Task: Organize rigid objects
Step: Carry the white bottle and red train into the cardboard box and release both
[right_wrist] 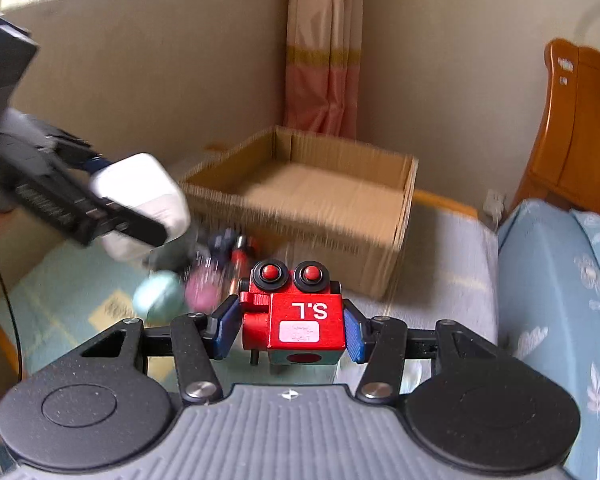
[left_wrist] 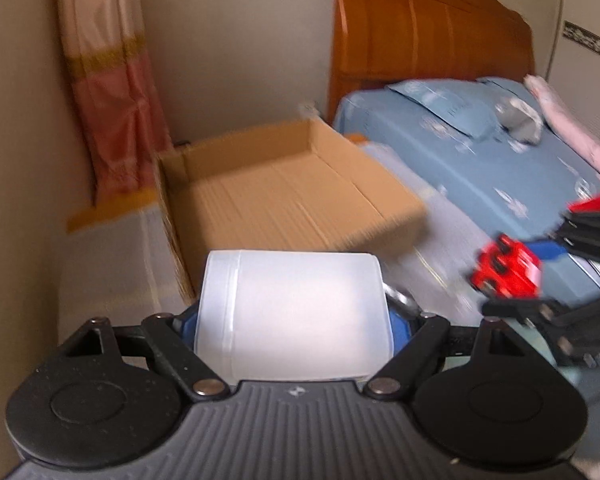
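Risk: left gripper (left_wrist: 294, 320) pinching white container (left_wrist: 294, 312) and right gripper (right_wrist: 288, 328) pinching red toy (right_wrist: 296, 320) approach empty cardboard box (right_wrist: 312, 196) together; collision could dislodge either load.

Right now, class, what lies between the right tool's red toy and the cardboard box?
In the right wrist view, bare pale cloth separates the red toy from the cardboard box; the blurred toy pile sits to the left.

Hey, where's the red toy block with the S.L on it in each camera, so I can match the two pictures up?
Left wrist: red toy block at the right edge, held in the right gripper.
Right wrist: bottom centre, between that gripper's blue pads.
Shared landmark: the open cardboard box, beyond the block in both views.
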`<state>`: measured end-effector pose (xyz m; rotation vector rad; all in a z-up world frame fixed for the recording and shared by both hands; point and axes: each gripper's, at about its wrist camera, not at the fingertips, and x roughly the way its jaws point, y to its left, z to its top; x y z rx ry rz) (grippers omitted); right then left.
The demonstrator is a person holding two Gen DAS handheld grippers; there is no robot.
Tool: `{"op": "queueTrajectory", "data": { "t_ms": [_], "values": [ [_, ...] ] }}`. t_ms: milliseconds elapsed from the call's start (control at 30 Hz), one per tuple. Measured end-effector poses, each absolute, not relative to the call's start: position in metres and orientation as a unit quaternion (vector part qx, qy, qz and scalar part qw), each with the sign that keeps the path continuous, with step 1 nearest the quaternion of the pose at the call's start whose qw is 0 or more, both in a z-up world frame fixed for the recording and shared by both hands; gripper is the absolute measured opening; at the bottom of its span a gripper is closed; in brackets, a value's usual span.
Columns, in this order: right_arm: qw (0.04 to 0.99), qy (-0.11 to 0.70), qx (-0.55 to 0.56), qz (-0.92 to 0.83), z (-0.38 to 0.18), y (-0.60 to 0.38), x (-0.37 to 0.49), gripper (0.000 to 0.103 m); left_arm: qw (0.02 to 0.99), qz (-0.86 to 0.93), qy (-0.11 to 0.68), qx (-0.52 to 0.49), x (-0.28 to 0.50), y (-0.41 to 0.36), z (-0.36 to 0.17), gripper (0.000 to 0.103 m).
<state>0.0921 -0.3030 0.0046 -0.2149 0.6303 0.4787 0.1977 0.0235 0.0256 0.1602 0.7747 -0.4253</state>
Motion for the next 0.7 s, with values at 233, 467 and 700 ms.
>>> {"op": "queueTrajectory", "data": {
  "t_ms": [233,467,700],
  "values": [
    [0.924,0.284,-0.11,0.23,0.02,-0.3,0.131,0.057,0.906,-0.172,0.382,0.065,0.278,0.018,0.028,0.083],
    [0.928,0.275,-0.112,0.225,0.031,-0.302,0.157,0.057,0.906,-0.15,0.391,0.062,0.339,0.014,0.017,0.083],
    [0.929,0.278,-0.111,0.216,0.028,-0.302,0.175,0.057,0.914,-0.117,0.385,0.043,0.363,0.021,0.007,0.095]
  ]
}}
